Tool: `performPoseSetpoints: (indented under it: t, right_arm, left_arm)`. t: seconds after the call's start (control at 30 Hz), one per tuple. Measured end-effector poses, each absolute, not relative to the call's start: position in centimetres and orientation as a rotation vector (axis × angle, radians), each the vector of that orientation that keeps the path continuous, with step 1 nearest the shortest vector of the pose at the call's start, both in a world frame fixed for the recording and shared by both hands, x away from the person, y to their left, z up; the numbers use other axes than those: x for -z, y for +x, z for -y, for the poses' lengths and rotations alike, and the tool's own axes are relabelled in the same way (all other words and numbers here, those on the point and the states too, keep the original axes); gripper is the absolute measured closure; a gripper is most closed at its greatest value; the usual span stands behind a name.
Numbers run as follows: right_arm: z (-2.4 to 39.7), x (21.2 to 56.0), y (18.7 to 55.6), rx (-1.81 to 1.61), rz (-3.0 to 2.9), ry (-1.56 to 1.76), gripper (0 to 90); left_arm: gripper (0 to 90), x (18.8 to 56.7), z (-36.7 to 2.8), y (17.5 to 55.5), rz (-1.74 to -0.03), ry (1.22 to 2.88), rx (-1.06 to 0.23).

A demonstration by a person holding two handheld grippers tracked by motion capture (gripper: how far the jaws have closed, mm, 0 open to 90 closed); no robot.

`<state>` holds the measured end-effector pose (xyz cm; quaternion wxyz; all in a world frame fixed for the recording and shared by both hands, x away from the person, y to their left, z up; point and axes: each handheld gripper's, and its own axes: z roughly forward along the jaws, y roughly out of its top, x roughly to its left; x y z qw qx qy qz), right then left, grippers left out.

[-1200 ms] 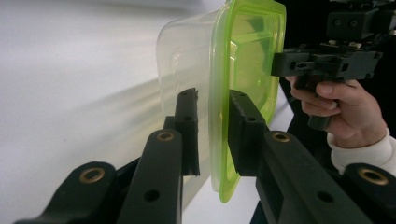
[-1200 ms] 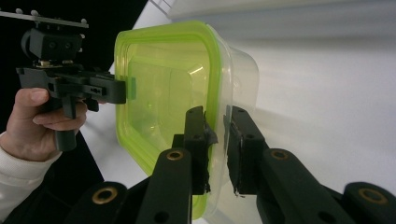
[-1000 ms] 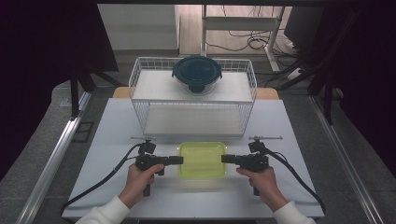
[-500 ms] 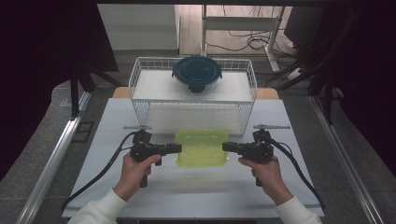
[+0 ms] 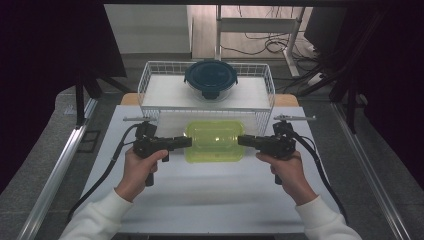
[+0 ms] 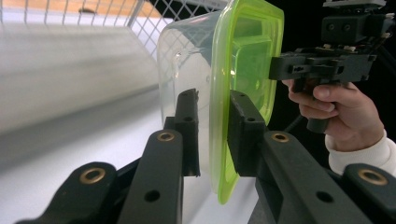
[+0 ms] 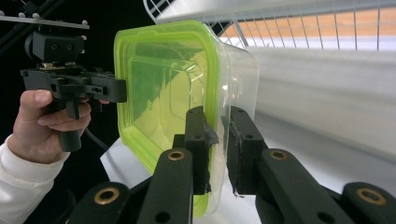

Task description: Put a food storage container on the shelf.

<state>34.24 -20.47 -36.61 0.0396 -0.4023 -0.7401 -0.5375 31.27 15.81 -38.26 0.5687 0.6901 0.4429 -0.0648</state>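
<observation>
Clear box with green lid [image 5: 215,141] was held between both tools above the white surface [image 5: 210,200], just before the wire basket [image 5: 150,90]. Left tool [image 5: 186,142] and right tool [image 5: 243,140] were each clamped on the lid rim at opposite ends.

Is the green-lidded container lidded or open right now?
Lidded: the green lid sits flush on the clear container, both tools gripping its rim.

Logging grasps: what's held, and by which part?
The green-lidded container, by its lid rim at opposite ends: left gripper, right gripper.
</observation>
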Motion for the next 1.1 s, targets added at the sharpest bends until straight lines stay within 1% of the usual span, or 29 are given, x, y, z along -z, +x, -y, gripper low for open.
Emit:
performPoseSetpoints:
  t: [0.3, 0.6, 1.1]
  right_arm:
    - [20.0, 32.8, 35.5, 1.718, 2.278, -1.187, 78.8]
    - [19.7, 30.0, 37.1, 1.761, 2.268, -1.178, 78.7]
    - [19.1, 26.4, 40.1, 1.826, 2.279, -1.162, 78.6]
  left_arm:
    - [76.3, 34.4, -16.3, 32.5, -1.010, 1.615, 0.099]
    - [76.6, 31.2, -16.7, 34.4, -0.985, 1.614, 0.064]
    - [76.7, 28.1, -17.5, 38.1, -0.937, 1.590, 0.048]
